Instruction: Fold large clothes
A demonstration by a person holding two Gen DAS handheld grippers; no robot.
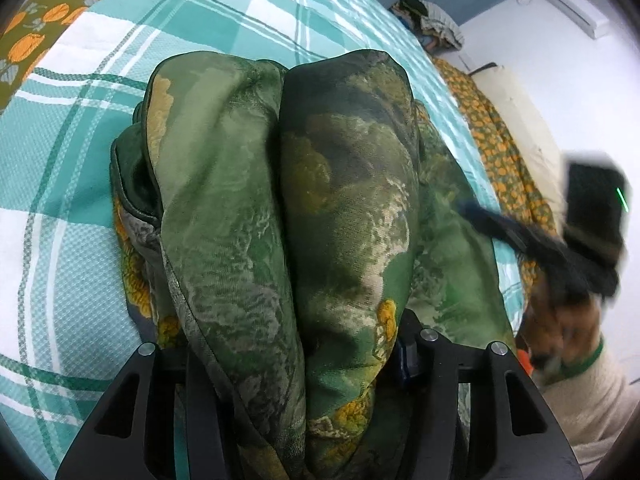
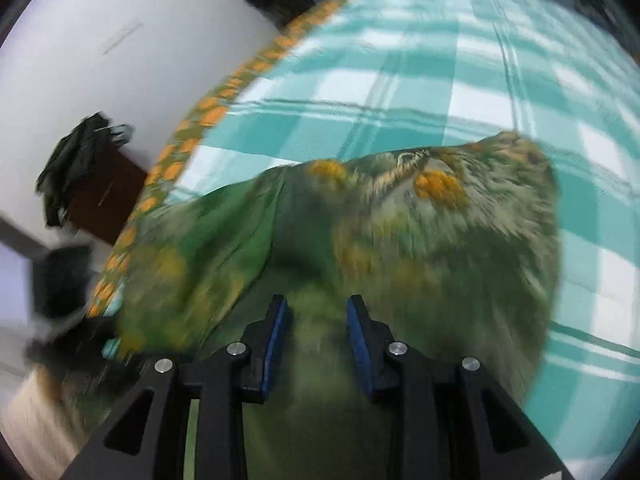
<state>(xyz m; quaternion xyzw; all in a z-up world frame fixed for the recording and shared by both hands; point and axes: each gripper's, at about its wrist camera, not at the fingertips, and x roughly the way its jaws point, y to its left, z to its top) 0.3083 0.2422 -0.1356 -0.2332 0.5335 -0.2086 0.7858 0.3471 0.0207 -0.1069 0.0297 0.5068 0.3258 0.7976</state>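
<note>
A large green garment (image 1: 288,200) with a grey and orange flower print lies bunched on the teal and white checked bedspread (image 1: 72,184). In the left wrist view its folds hang over my left gripper (image 1: 304,368) and hide the fingertips; the jaws are closed on the cloth. In the right wrist view, which is blurred, the garment (image 2: 400,232) lies ahead, and my right gripper (image 2: 316,332) is open with cloth showing between its blue pads (image 2: 276,340). The right gripper also shows blurred at the right of the left wrist view (image 1: 520,240).
The bed's edge carries an olive sheet with orange flowers (image 1: 504,160). A white wall and a pile of clothes (image 1: 432,20) are beyond the bed. A dark brown cabinet with dark cloth on it (image 2: 92,184) stands by the wall. The person's cream sleeve (image 1: 580,392) is at lower right.
</note>
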